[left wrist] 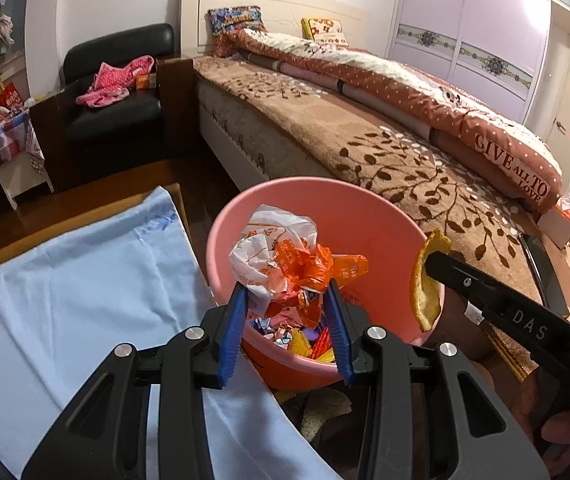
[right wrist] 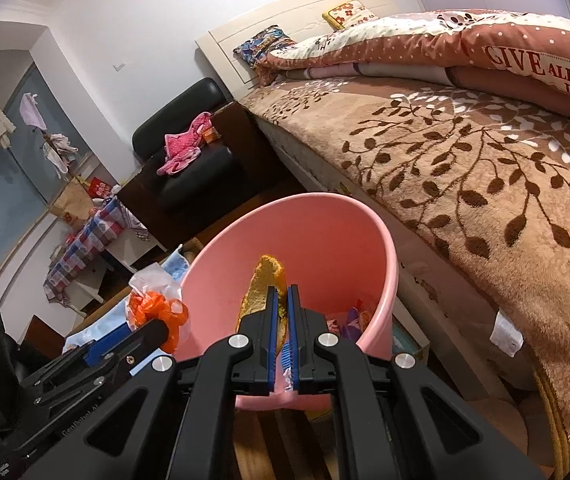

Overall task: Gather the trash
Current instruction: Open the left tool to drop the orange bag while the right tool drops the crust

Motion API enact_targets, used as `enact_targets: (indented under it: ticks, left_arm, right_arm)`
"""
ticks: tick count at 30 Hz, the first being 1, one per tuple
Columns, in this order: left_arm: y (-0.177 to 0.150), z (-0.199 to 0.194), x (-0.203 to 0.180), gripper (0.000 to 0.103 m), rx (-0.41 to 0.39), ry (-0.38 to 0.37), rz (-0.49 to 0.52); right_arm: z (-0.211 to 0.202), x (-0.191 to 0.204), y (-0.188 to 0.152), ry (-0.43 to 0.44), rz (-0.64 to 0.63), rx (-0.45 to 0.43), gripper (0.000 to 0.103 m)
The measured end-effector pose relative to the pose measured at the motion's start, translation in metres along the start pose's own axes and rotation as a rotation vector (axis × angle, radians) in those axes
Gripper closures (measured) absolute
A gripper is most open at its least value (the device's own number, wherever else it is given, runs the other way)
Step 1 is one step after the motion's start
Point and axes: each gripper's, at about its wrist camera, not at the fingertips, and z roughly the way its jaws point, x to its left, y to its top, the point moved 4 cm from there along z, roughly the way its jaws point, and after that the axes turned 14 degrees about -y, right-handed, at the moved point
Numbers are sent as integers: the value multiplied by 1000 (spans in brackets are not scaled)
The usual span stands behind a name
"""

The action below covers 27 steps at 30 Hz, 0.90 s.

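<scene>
A pink bin [left wrist: 369,216] stands on the floor between a table and a bed, with colourful wrappers [left wrist: 305,340] inside. My left gripper [left wrist: 287,286] is shut on a crumpled orange and white plastic bag [left wrist: 281,252] and holds it over the bin's near side. My right gripper [right wrist: 281,294] is shut on a piece of orange peel [right wrist: 263,284] and holds it above the bin [right wrist: 325,236]. In the left wrist view the right gripper [left wrist: 431,260] and the peel [left wrist: 425,292] hang at the bin's right rim. The bag also shows in the right wrist view [right wrist: 153,304].
A table with a light blue cloth [left wrist: 85,288] lies left of the bin. A bed with a brown leaf blanket [left wrist: 405,168] runs along the right, with a phone [left wrist: 541,268] on it. A black armchair [left wrist: 121,92] with pink clothes stands behind.
</scene>
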Motion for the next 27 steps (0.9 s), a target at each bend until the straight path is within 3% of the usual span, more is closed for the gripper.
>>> enact_targets:
  ticks: [27]
  left_arm:
    - [-5, 61, 6, 64, 120, -17, -19]
  right_arm:
    - [50, -4, -2, -83, -40, 43, 98]
